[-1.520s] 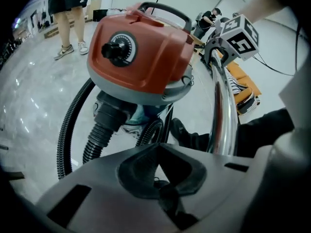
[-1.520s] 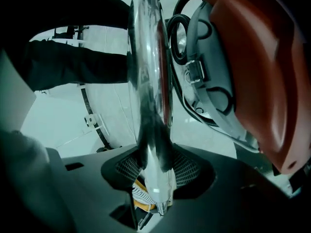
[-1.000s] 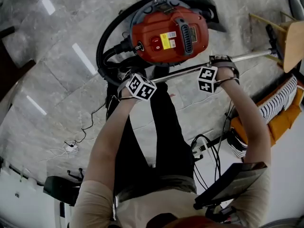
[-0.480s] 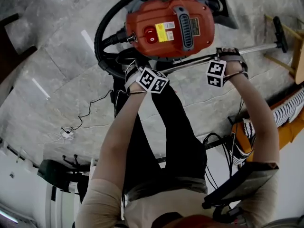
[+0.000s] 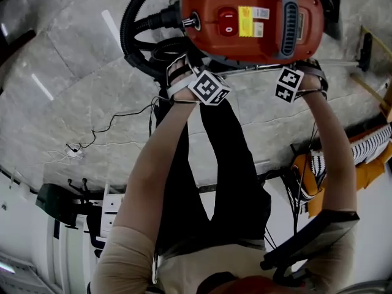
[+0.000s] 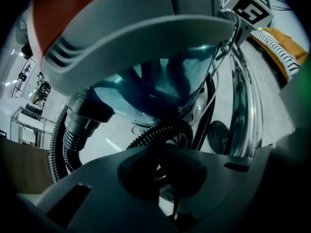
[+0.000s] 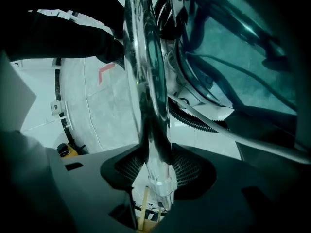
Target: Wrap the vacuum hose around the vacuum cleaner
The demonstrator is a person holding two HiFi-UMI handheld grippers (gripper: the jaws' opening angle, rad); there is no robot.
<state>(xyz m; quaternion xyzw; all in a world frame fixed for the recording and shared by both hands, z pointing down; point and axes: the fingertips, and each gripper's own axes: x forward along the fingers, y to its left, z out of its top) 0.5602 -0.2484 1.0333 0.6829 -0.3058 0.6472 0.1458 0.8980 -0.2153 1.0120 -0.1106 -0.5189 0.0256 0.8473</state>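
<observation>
The red vacuum cleaner [image 5: 251, 20] stands on the stone floor at the top of the head view. Its black ribbed hose [image 5: 130, 41] loops out on the left. A chrome wand [image 5: 257, 71] runs along the near side of the cleaner to a floor nozzle [image 5: 365, 45] at the far right. My right gripper [image 5: 304, 73] is shut on the wand [image 7: 146, 81], which rises between its pads [image 7: 181, 166]. My left gripper [image 5: 187, 78] is shut by the hose end. In its own view the jaws [image 6: 160, 164] meet with the hose [image 6: 160, 132] just beyond them, under the cleaner's grey rim [image 6: 131, 38].
A thin power cable and a white plug [image 5: 75, 153] lie on the floor at left. The person's black trouser legs [image 5: 226, 164] stand between the arms. An orange and striped object [image 5: 367, 155] and more cables [image 5: 294, 182] sit at right. A dark stand [image 5: 58, 201] is at lower left.
Both grippers have sunk toward the floor with the wand, close against the cleaner. The cleaner now fills more of the head view's top.
</observation>
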